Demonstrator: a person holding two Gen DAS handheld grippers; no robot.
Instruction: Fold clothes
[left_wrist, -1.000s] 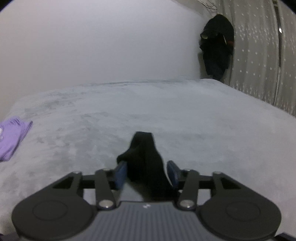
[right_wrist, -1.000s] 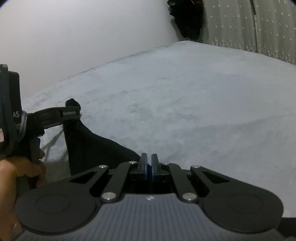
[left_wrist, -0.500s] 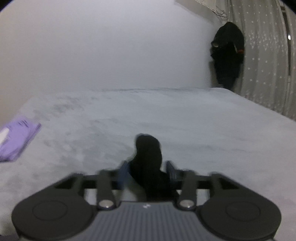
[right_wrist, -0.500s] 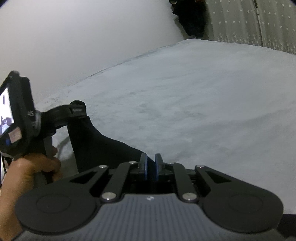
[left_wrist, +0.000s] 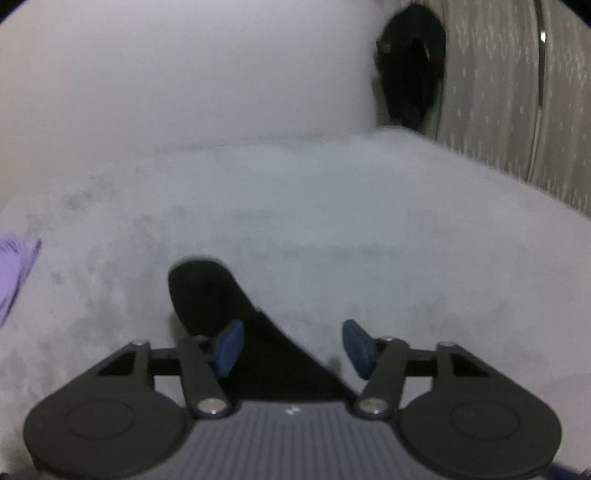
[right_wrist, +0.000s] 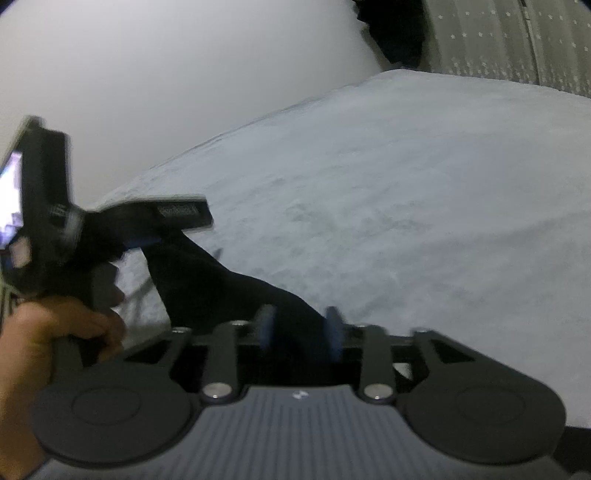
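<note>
Since the earlier frame, the right gripper has been unclamped and is opening around the black garment. The left gripper is held wide, cloth against one pad only. A purple garment is seen far left on the grey bed.

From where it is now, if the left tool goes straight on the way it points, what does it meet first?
Most likely the black garment already lying between the open fingers of the left tool, then the grey bed cover beyond it. Depth is hard to judge here.

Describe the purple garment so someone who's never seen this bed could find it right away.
Start from the wide grey bed that fills the left wrist view. Follow it to the far left edge of the picture, where a purple garment lies flat. It is the only brightly coloured item; the black garment nearby sits by the left gripper.
</note>
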